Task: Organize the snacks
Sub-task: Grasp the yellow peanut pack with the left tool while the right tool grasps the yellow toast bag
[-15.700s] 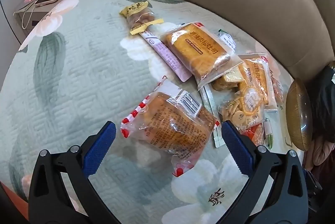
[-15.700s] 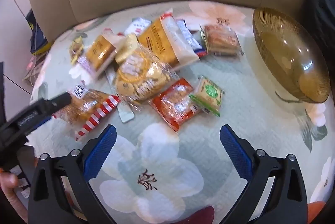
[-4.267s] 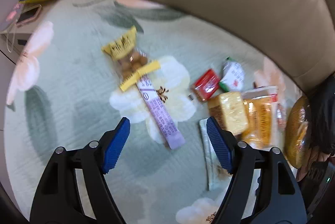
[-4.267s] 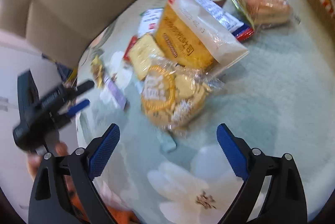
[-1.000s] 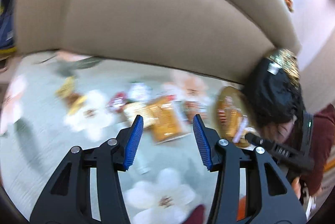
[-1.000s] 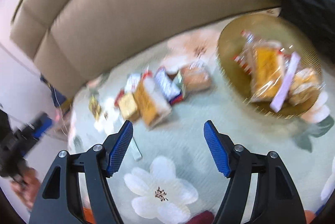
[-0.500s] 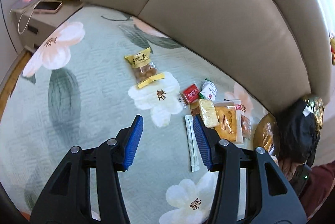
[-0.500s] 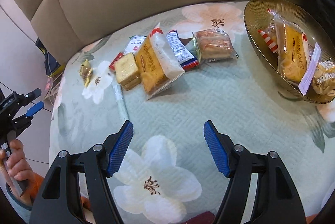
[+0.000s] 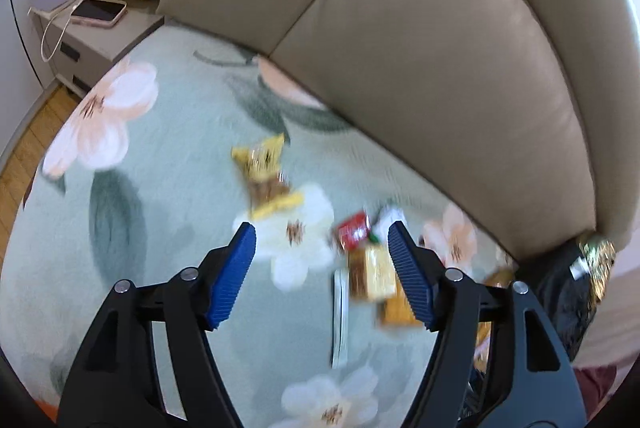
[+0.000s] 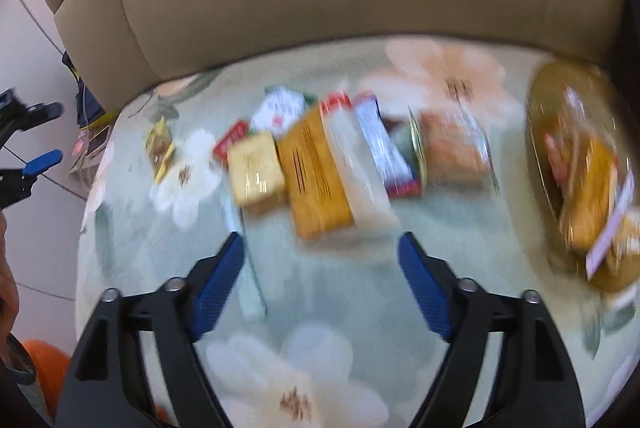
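Both views motion-blurred. Left gripper (image 9: pixel 322 256) hangs above the bed cover (image 9: pixel 160 228), aimed fwd & down, blue pads spread w/ nothing between them. Seen between and past the pads: a pale stick pack (image 9: pixel 340 312) flat on the cover, a yellow biscuit pack (image 9: pixel 370 274) just beside it, a small red packet (image 9: pixel 352 230) behind that. Farther out, apart from the rest, a yellow-ended nut bag (image 9: pixel 266 180). Beyond: beige headboard (image 9: pixel 420 48), and far left a nightstand (image 9: pixel 92 40) w/ a phone (image 9: pixel 99 10).

Right gripper (image 10: pixel 320 264) likewise held above the cover, tilted down, pads wide apart, empty. Just past its tips an orange bread pack (image 10: pixel 316 172), touching the biscuit pack on its left. To the right a blue-white wrapper (image 10: pixel 380 144), then a clear-wrapped pastry (image 10: pixel 454 148). Far right a gold bowl (image 10: pixel 540 132) holds several snack packs, details too blurred. At left edge the other gripper shows, off the bed.
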`<state>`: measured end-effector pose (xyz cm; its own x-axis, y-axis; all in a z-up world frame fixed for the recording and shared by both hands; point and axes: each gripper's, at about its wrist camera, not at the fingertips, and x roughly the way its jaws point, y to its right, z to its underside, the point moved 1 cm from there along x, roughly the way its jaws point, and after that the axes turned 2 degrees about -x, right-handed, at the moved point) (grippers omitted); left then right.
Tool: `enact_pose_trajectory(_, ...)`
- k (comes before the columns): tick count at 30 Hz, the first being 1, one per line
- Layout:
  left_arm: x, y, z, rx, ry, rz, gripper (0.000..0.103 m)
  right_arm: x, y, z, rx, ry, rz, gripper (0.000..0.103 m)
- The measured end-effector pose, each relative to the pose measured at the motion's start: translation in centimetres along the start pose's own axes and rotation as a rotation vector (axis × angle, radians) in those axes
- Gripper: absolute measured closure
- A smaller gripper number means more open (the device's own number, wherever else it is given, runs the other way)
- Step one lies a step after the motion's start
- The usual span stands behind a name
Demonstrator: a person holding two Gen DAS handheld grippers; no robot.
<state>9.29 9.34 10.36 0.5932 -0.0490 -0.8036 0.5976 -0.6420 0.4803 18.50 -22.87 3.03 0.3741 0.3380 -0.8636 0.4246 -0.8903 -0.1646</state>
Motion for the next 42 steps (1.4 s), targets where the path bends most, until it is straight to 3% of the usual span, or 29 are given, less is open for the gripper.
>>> enact_pose_trajectory(6, 8.8, -1.6, -2.6, -0.019, -0.081, -0.078, 0.034, 4.3, -1.8, -1.5, -0.167, 0.016, 0.100, 0.013)
enact_pose_trajectory(11, 14.8, -3.4, -2.9, -0.032, -0.121, -0.164, 0.034, 7.1, -2.2, -1.1, -0.216, -0.003, 0.113, 0.012)
enact_pose_trajectory(14, 17.3, -3.2, -2.3, 0.000, -0.146, -0.171, 0.036, 8.6, -2.5, -0.8, -0.242, 0.001, 0.130, 0.010)
enact_pose_trajectory(16, 18.1, -2.5, -1.8, 0.065, -0.120, -0.220, 0.037, 9.1, -2.7, -0.9, -0.260, 0.012, 0.152, 0.008)
enact_pose_trajectory(19, 18.9, -1.8, -1.1, 0.163, -0.090, -0.280, 0.048, 9.4, -2.5, -1.1, -0.246, 0.011, 0.153, 0.005)
enact_pose_trajectory(25, 18.9, -1.3, -0.2, 0.239, -0.050, -0.302, 0.064, 9.6, -1.1, -1.0, -0.203, -0.055, 0.126, 0.005)
enact_pose_trajectory(27, 18.5, -1.3, 0.0, 0.235, -0.054, -0.279, 0.064, 9.5, -1.3, -0.9, -0.218, -0.043, 0.132, 0.006)
enact_pose_trajectory(31, 16.9, -0.9, 1.5, 0.230, -0.077, -0.224, 0.064, 10.9, -2.6, -0.4, -0.267, -0.039, 0.230, 0.025)
enact_pose_trajectory(33, 14.9, -0.8, 2.8, 0.240, -0.077, -0.201, 0.064, 10.4, -2.7, -0.3, -0.257, -0.032, 0.224, 0.028)
enact_pose_trajectory(36, 11.7, -1.5, 5.0, 0.237, -0.089, -0.163, 0.064, 9.0, -1.7, 0.3, -0.201, -0.064, 0.174, 0.032)
enact_pose_trajectory(42, 6.0, -1.7, 8.1, 0.226, -0.073, -0.099, 0.064, 5.3, 1.6, 3.2, 0.039, -0.185, -0.020, 0.033)
